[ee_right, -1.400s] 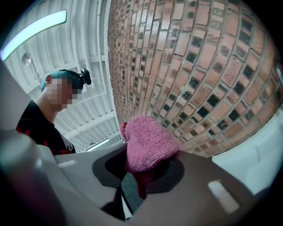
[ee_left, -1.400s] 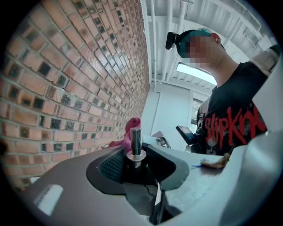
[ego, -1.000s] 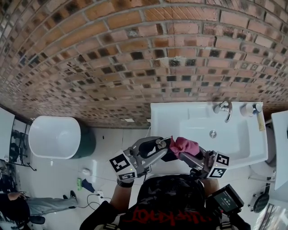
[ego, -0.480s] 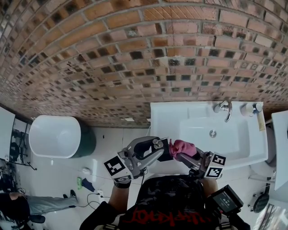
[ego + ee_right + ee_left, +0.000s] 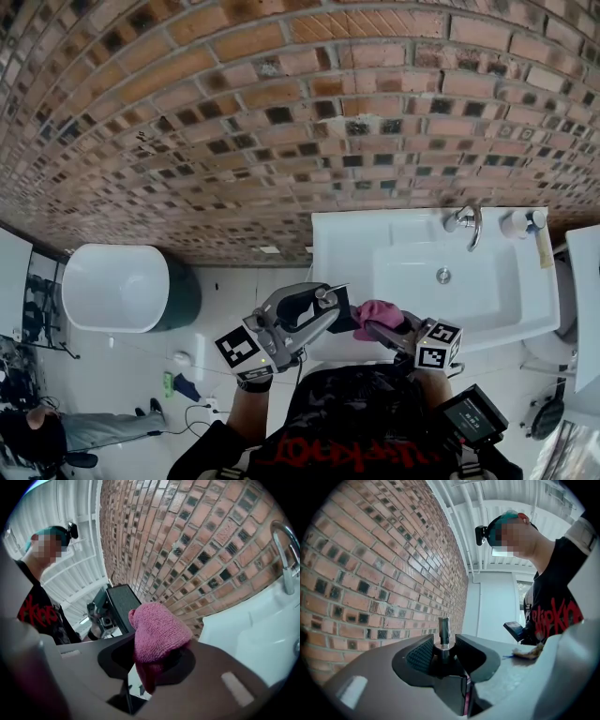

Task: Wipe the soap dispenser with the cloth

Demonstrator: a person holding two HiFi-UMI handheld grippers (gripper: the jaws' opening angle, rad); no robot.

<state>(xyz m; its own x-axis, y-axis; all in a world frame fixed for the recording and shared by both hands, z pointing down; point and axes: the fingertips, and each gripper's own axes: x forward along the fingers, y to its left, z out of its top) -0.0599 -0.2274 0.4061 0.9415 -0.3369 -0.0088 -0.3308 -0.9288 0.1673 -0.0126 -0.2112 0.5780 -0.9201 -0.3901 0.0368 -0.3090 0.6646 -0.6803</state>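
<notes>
The soap dispenser [image 5: 343, 320] is a small dark bottle with a metal pump [image 5: 443, 633], held in front of my chest. My left gripper [image 5: 330, 309] is shut on it, and in the left gripper view the ribbed pads [image 5: 420, 654] sit on either side of its neck. My right gripper [image 5: 386, 328] is shut on a bunched pink cloth [image 5: 377, 312]. The cloth [image 5: 157, 632] bulges out above the right gripper's jaws. In the head view it rests against the right side of the dispenser. The dispenser's dark body [image 5: 123, 607] stands just behind the cloth in the right gripper view.
A white sink [image 5: 337, 246] with a chrome tap [image 5: 466, 223] stands against the brick wall [image 5: 234, 112] ahead to the right. A small pale bottle [image 5: 520, 223] sits at its far corner. A white toilet [image 5: 112, 286] is on the left, and cables lie on the tiled floor [image 5: 216, 319].
The right gripper has come down with the pink cloth, sliding lower along the dispenser's side. The left gripper has stayed almost in place, still holding the dispenser.
</notes>
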